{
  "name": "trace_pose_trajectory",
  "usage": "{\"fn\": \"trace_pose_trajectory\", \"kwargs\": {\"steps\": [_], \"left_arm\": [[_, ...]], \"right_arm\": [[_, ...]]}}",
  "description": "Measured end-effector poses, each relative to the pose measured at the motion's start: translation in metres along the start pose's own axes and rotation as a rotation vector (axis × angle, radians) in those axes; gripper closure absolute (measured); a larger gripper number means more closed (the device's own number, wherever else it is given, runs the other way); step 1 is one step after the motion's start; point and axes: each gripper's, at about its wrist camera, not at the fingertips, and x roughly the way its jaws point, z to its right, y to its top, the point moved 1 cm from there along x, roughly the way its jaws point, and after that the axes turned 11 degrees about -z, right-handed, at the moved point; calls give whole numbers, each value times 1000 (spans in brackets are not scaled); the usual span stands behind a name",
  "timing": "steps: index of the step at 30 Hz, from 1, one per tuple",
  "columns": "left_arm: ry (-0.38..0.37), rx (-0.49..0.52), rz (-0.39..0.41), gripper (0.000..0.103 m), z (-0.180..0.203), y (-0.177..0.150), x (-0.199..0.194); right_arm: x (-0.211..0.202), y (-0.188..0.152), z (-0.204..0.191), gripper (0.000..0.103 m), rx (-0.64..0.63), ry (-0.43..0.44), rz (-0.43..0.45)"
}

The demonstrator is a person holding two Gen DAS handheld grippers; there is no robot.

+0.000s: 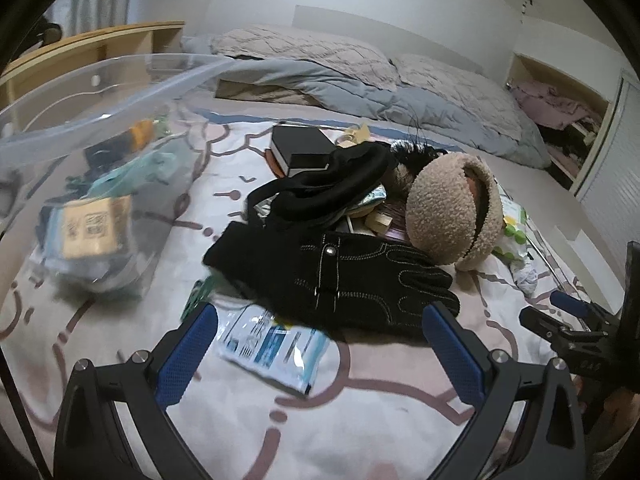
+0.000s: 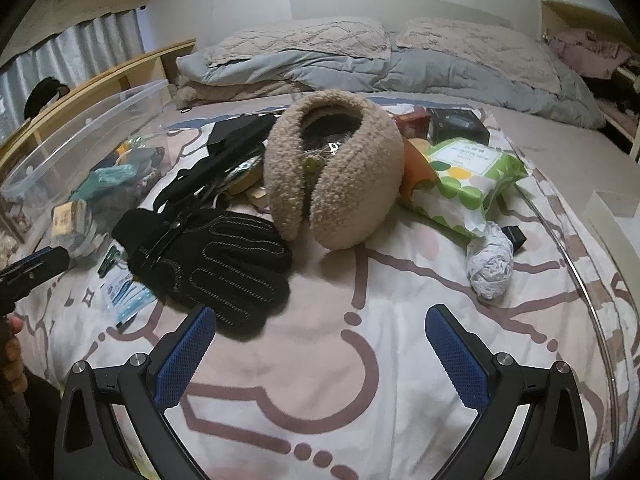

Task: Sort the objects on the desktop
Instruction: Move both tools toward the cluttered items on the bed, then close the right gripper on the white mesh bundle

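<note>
A pile of loose objects lies on a patterned bedsheet. A black stitched glove (image 1: 344,276) (image 2: 208,264) lies in front, with tan fleece earmuffs (image 1: 452,208) (image 2: 332,172) behind it and a black strap bag (image 1: 320,188) (image 2: 224,152). A blue-white sachet (image 1: 272,344) (image 2: 124,292) lies just ahead of my left gripper (image 1: 320,320), which is open and empty. My right gripper (image 2: 320,320) is open and empty over bare sheet, the glove near its left finger. A clear plastic bin (image 1: 80,92) (image 2: 80,128) at the left holds several items.
A black box (image 1: 300,148), green wipes pack (image 2: 468,172), crumpled white tissue (image 2: 490,264), small black boxes (image 2: 460,124) and a green clip (image 1: 196,296) lie around. Pillows and a grey quilt (image 2: 360,64) lie behind. A wooden headboard shelf (image 1: 80,52) stands at the left.
</note>
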Motion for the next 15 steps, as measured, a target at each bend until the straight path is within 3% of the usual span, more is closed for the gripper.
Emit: {"fn": "trace_pose_trajectory", "kwargs": {"steps": [6, 11, 15], "left_arm": [[65, 48, -57, 0, -3, 9, 33], [116, 62, -135, 0, -12, 3, 62], [136, 57, -190, 0, -17, -6, 79]], "right_arm": [[12, 2, 26, 0, 53, -39, -7], [18, 7, 67, 0, 209, -40, -14], [17, 11, 99, 0, 311, -93, 7]]}}
